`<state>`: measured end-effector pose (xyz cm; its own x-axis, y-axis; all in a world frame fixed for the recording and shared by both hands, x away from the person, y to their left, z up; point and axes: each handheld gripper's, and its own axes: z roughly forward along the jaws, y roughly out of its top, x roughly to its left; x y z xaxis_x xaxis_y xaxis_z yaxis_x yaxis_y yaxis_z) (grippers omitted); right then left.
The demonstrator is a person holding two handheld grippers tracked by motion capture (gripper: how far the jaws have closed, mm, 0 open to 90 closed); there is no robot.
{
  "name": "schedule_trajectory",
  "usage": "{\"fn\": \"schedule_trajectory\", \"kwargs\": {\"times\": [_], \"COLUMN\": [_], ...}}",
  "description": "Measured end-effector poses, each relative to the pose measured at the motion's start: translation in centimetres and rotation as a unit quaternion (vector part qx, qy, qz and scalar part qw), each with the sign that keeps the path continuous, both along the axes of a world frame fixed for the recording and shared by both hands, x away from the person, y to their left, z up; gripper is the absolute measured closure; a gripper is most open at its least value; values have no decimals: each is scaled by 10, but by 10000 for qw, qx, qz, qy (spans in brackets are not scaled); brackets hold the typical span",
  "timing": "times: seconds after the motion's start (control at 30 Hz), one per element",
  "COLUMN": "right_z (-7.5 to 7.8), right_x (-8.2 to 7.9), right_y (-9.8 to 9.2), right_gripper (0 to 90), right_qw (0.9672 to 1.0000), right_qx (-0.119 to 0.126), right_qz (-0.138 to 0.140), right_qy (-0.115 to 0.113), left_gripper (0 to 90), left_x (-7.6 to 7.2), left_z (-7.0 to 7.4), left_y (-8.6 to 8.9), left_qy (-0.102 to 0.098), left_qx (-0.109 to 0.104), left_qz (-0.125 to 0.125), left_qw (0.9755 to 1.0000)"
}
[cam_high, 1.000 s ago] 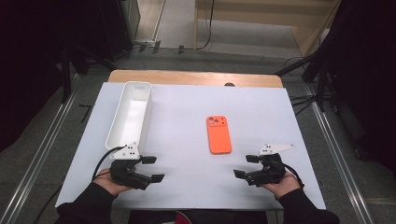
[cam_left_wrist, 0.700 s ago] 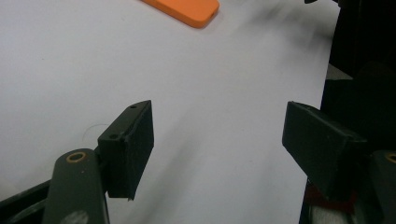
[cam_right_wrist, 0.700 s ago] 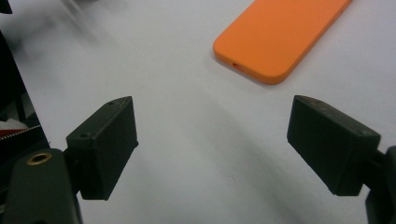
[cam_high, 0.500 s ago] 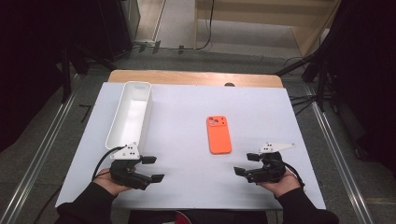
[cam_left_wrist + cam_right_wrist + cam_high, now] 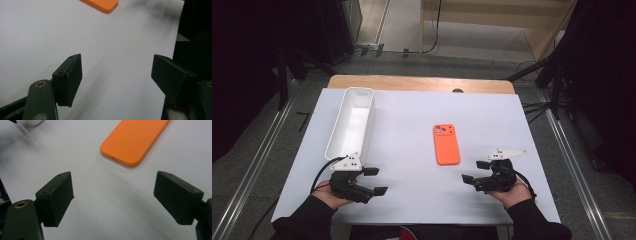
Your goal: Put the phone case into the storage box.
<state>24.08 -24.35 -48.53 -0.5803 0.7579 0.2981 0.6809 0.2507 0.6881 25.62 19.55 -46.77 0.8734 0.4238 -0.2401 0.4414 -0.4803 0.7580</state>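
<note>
Left claw: jaws wide, empty, at 7 o'clock on bench.
Right claw: jaws wide, empty, at 5 o'clock.
Orange phone: flat, bench ctr, near right claw.
White tray: 10 o'clock, lengthwise.

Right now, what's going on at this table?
A person holds a two-jaw gripper in each hand at the near edge of a white table. The left gripper and right gripper are both open and empty. An orange phone lies flat between them, and a long white bin sits at the left.
</note>
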Motion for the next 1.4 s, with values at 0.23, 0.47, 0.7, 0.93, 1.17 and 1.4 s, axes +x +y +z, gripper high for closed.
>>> {"fn": "schedule_trajectory", "kwargs": {"times": [0.23,0.47,0.7,0.93,1.17,1.4], "right_z": [0,0,1,2,6,9], "right_x": [4,7,13,19,25,31], "right_y": [2,0,3,6,9,14], "right_gripper": [150,150,150,150,149,149], "right_qw": [9999,9996,9995,9992,9990,9989], "right_qx": [-43,-26,-69,-39,-13,-84], "right_qz": [-123,-261,-310,-383,-438,-448], "right_qy": [-14,-32,-54,-75,-118,-58], "left_gripper": [249,250,250,249,249,249], "left_x": [0,0,0,-1,-1,-1], "left_z": [0,0,0,0,1,1], "left_y": [0,0,0,0,-1,-1], "left_qy": [3,3,3,-3,9,7], "left_qx": [-1,-9,-12,-6,-39,-34], "left_qz": [-28,-49,-49,-70,-70,-77], "left_qw": [10000,10000,10000,10000,10000,10000]}}
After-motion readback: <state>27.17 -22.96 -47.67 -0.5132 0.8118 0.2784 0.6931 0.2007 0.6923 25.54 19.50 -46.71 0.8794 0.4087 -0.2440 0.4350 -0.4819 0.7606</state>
